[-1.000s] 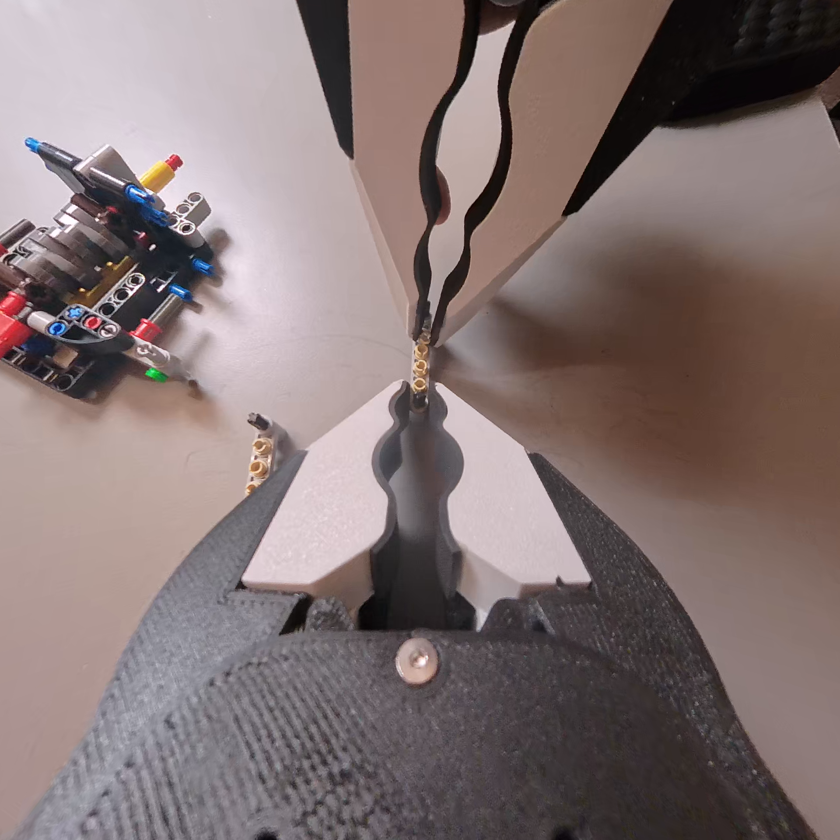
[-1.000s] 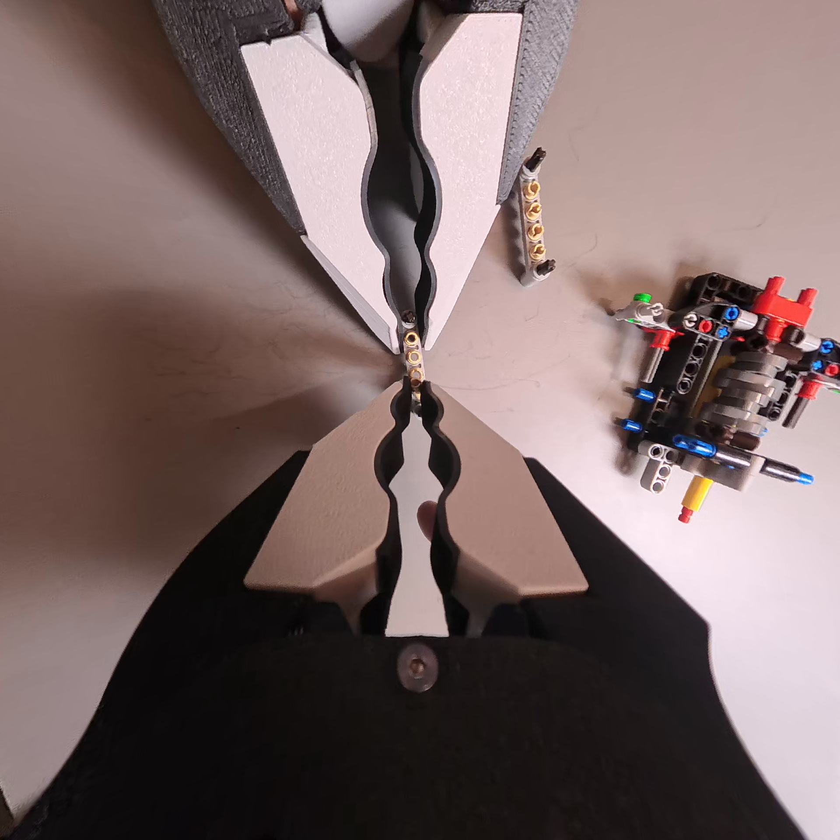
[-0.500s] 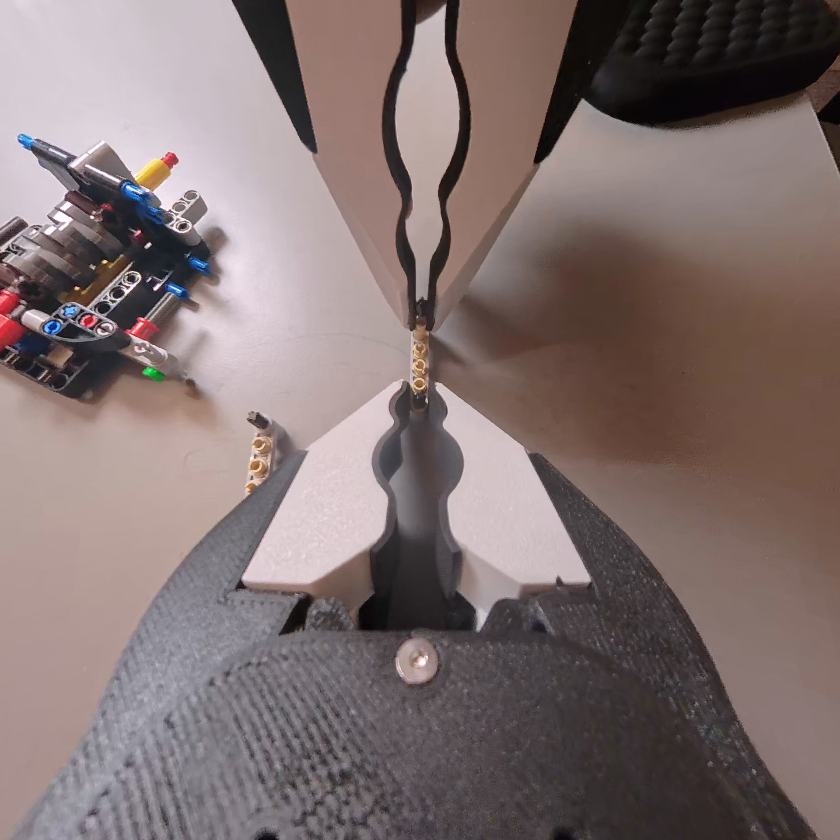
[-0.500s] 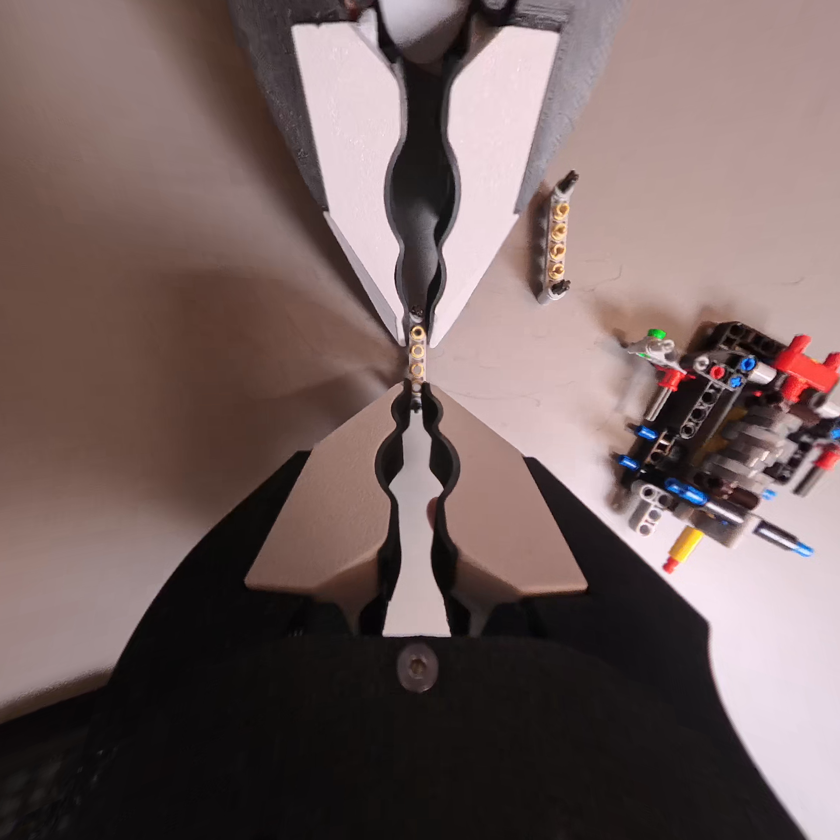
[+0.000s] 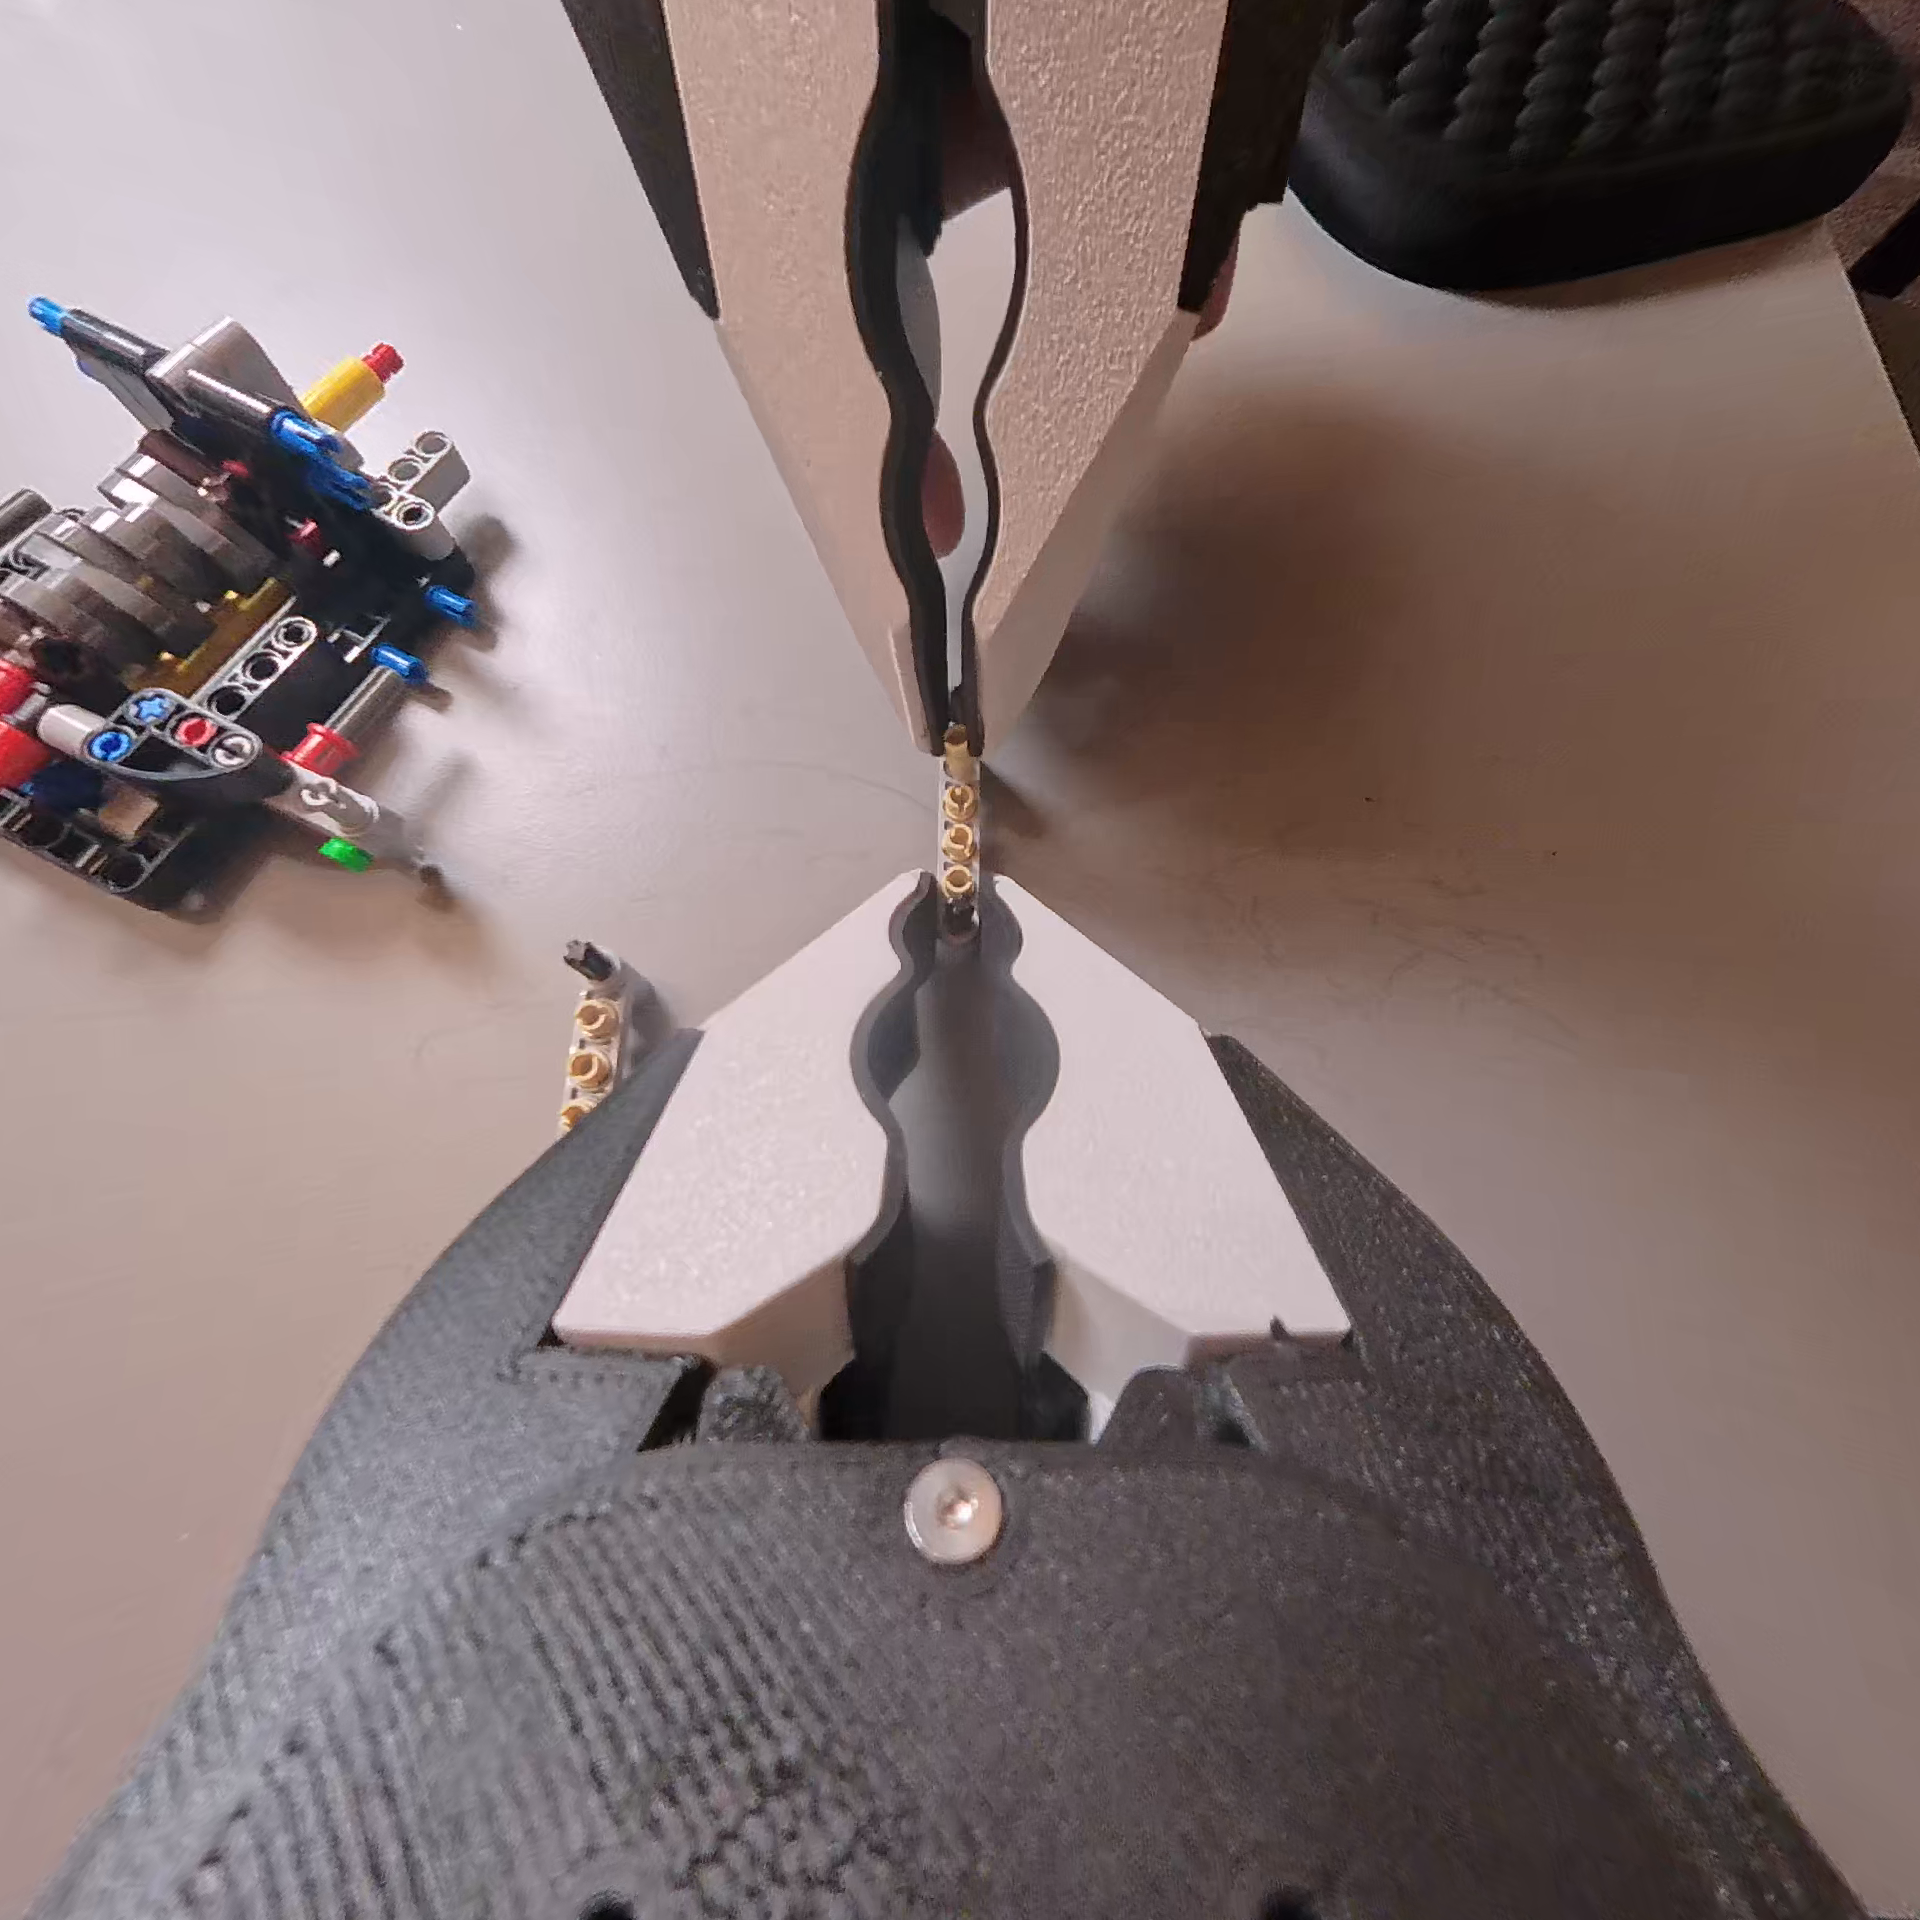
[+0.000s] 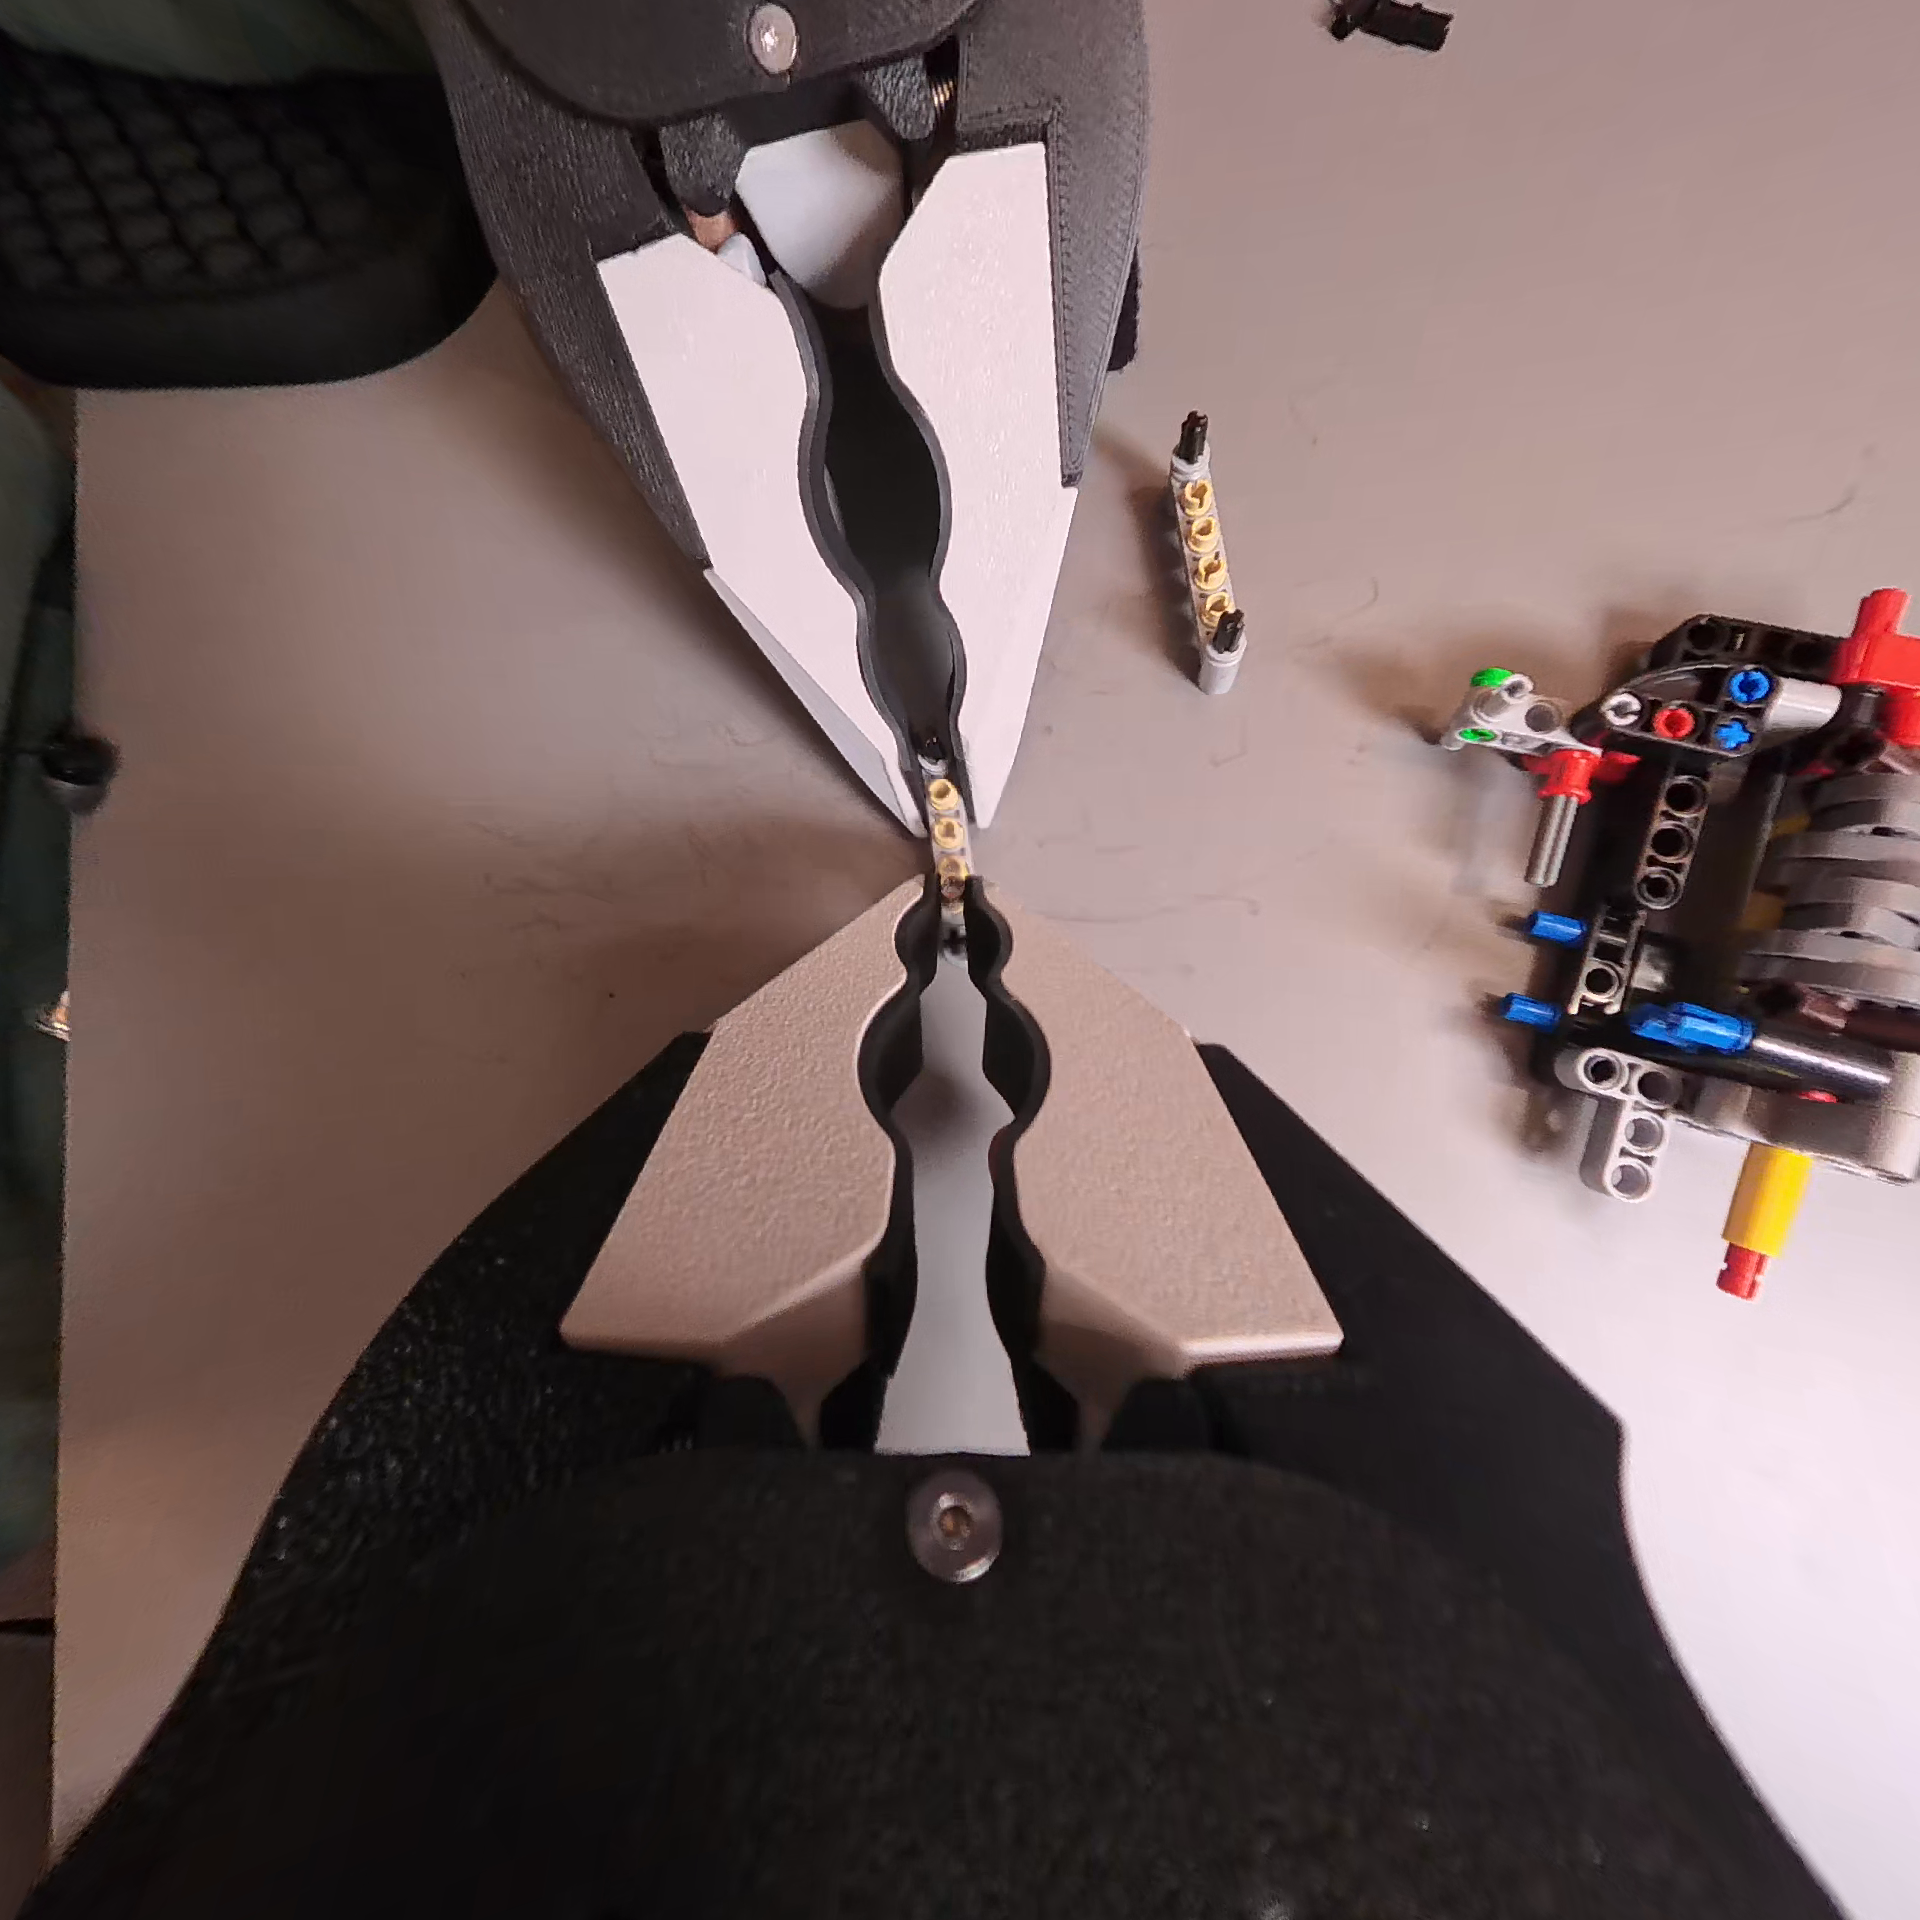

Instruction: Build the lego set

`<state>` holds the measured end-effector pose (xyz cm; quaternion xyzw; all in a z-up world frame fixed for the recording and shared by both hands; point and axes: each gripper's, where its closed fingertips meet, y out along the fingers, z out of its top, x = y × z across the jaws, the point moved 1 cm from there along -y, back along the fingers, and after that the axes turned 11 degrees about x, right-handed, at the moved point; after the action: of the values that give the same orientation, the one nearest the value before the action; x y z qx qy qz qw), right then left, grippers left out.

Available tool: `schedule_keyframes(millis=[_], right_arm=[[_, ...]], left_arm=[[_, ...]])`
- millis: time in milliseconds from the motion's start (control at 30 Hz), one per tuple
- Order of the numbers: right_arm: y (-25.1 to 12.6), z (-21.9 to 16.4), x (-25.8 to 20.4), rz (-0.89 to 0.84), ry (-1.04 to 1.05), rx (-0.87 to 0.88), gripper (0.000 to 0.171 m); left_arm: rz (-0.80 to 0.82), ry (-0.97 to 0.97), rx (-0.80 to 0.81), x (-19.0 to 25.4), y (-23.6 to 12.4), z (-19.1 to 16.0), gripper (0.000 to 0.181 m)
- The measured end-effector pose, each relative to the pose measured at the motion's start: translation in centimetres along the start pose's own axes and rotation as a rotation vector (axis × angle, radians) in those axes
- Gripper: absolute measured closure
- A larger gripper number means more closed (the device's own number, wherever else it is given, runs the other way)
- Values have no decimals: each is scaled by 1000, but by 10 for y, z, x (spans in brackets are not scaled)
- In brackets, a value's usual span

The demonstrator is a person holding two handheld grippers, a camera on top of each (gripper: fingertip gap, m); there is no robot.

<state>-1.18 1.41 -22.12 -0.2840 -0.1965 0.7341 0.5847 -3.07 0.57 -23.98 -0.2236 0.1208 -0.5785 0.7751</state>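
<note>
A short grey beam with tan pins (image 5: 958, 821) is held in the air between both grippers, one at each end. My left gripper (image 5: 956, 902) is shut on its near end, where a black pin shows. My right gripper (image 6: 951, 902) is shut on the other end of the same beam (image 6: 945, 831). Each gripper enters the other's view from the top, tip to tip. The partly built lego assembly (image 5: 208, 634) lies on the table at the left. It also shows in the right wrist view (image 6: 1725, 914) at the right.
A second grey beam with tan and black pins (image 6: 1205, 551) lies on the table between the grippers and the assembly, half hidden in the left wrist view (image 5: 594, 1039). A loose black pin (image 6: 1387, 16) lies farther off. A black mesh chair (image 6: 208, 187) stands past the table edge (image 6: 68, 935). The grippers are tip to tip, or close to it.
Both grippers stay shut on the beam. The right gripper has swung and tilted around it, so the chair and table edge have come into its view. The assembly has not moved.
</note>
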Motion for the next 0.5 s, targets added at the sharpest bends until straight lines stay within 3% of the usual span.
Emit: schedule_keyframes(millis=[500], right_arm=[[3, 5, -9, 203, -240, -159, 168]], left_arm=[[-117, 88, -6, 8, -4, -3, 175]])
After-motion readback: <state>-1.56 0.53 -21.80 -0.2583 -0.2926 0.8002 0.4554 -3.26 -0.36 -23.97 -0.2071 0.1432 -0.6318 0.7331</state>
